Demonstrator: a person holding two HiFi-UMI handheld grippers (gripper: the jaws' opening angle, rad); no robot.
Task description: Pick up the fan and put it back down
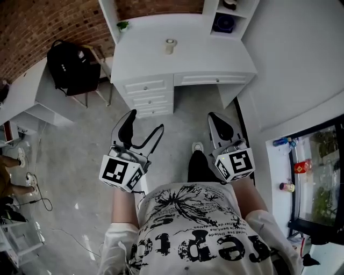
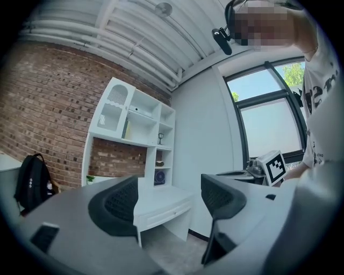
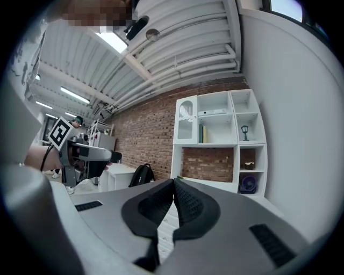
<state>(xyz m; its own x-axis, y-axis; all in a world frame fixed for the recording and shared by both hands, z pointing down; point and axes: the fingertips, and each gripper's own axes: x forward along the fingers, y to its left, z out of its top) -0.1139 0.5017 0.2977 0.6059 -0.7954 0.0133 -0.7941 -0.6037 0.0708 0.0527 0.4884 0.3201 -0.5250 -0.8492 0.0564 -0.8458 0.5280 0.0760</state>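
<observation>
**Fan Untouched in Shelf Cubby, Both Grippers Well Short**

The fan (image 1: 223,23) was seen in a lower cubby of the white shelf unit (image 1: 208,13) at the back right of the bench (image 1: 156,62), well apart from both tools. The left hand-held gripper (image 1: 146,121) was held with its jaws wide apart and empty. The right hand-held gripper (image 1: 215,119) was closed, pads touching, on nothing. Trouble was judged likeliest at the cubby: a wide jaw could be caught on its wall, or the fan could be pushed deeper or tipped if gripped off-centre.
</observation>
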